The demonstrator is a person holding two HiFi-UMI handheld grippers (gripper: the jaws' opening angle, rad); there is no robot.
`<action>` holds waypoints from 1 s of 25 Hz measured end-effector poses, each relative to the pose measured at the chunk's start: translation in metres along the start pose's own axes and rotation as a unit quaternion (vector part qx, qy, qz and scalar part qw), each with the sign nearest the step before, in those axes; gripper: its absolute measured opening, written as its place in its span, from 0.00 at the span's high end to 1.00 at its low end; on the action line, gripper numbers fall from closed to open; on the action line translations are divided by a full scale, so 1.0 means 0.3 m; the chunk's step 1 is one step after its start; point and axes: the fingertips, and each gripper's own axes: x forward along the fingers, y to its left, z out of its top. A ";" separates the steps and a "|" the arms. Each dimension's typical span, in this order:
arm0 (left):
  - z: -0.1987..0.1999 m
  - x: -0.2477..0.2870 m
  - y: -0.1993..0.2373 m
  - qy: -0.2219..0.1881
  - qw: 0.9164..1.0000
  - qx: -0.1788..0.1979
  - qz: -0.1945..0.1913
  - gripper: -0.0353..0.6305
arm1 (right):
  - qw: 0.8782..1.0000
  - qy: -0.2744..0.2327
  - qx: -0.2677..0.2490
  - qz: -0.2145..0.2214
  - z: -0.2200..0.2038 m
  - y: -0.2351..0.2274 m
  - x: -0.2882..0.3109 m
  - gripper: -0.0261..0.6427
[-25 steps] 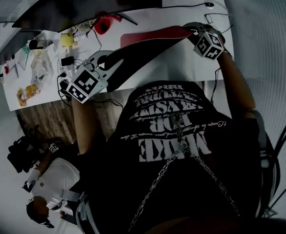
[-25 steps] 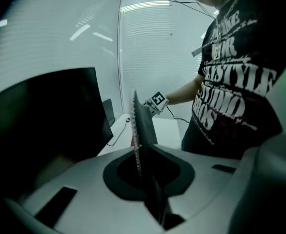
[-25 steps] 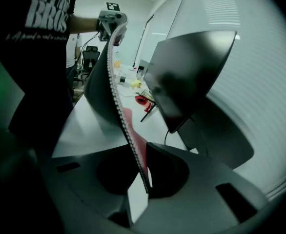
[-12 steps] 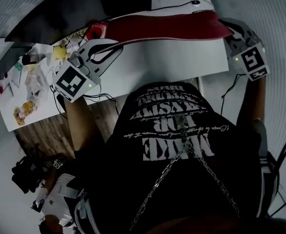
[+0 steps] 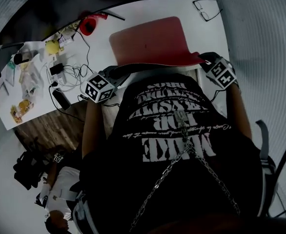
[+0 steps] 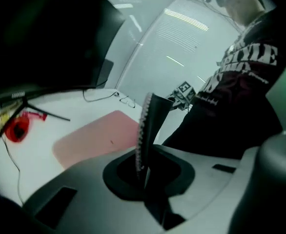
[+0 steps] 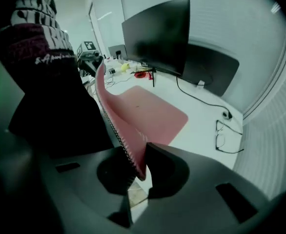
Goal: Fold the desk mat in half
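Closest of all, a black T-shirt with white letters (image 5: 172,130) is seen, worn by the person who holds both grippers.

Right in front of it, the near edge of the red soft desk mat (image 5: 150,40) is held up off the white desk top (image 5: 209,38). The left gripper (image 6: 148,112) is closed tight on the mat's near left corner. The right gripper (image 7: 142,155) is closed tight on the near right corner, and the red sheet is seen curling away from between its jaws. The dark under side of the mat is shown along the raised edge. The rest of the mat is laid flat on the desk, and its far corners are rounded.

A bare strip of white desk is left to the right of the mat. Thin-rimmed glasses (image 5: 205,9) are laid at the far right, well apart from the mat. To the left, black cables (image 5: 70,72) are spread near the mat's side. Further off on that side, a red round thing (image 5: 87,26) and a small yellow ball (image 5: 51,47) are found among small clutter. A big black screen (image 5: 84,1) is stood beyond the mat's far edge.
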 end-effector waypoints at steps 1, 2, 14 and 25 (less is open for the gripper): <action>-0.042 0.023 0.027 -0.001 1.000 -0.028 0.003 0.91 | 1.000 0.009 0.012 0.009 -0.016 -0.008 0.046 0.94; -0.076 0.044 0.059 -0.001 0.999 -0.052 0.010 0.91 | 1.000 0.018 0.018 0.014 -0.022 -0.024 0.092 0.94; -0.088 0.120 0.538 0.026 0.976 -0.163 0.142 0.91 | 0.996 0.089 -0.025 0.001 0.206 -0.385 0.504 0.94; -0.202 0.181 0.680 0.113 0.949 -0.220 0.198 0.83 | 0.984 0.131 -0.043 -0.112 0.214 -0.537 0.602 0.72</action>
